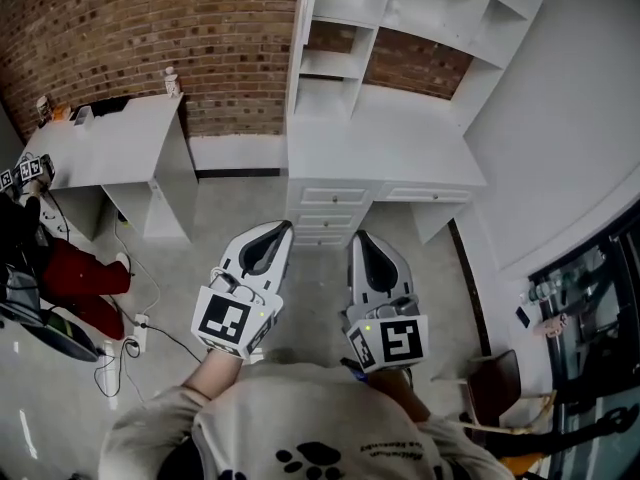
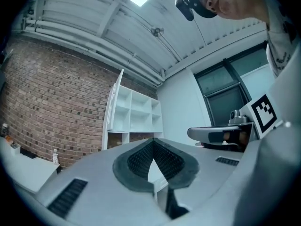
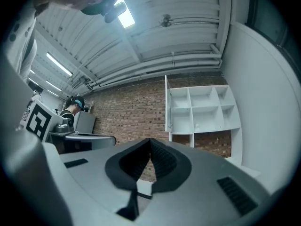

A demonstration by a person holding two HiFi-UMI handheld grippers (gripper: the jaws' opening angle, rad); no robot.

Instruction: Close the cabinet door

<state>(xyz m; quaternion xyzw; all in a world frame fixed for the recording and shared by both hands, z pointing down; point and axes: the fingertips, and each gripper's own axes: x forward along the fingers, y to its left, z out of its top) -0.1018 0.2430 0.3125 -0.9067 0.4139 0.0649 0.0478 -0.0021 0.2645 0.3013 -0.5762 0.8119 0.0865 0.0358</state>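
Observation:
A white shelf unit [image 1: 400, 18] stands on a white desk [image 1: 380, 153] against the brick wall. Its tall narrow door [image 1: 308, 8] stands open at the unit's left edge, also seen edge-on as the door [image 2: 113, 108] and the door [image 3: 167, 105] in the gripper views. My left gripper [image 1: 283, 226] and right gripper [image 1: 358, 236] are side by side in front of the desk's drawers [image 1: 325, 213], well short of the door. The left gripper [image 2: 153, 142] and right gripper [image 3: 150, 141] are both shut, with nothing between the pads.
A second white desk [image 1: 110, 138] with a small bottle [image 1: 172, 81] stands at the left. A seated person [image 1: 80, 273] is beside it, with cables and a power strip [image 1: 135, 333] on the floor. A chair [image 1: 495, 378] and glass doors [image 1: 590, 298] are at the right.

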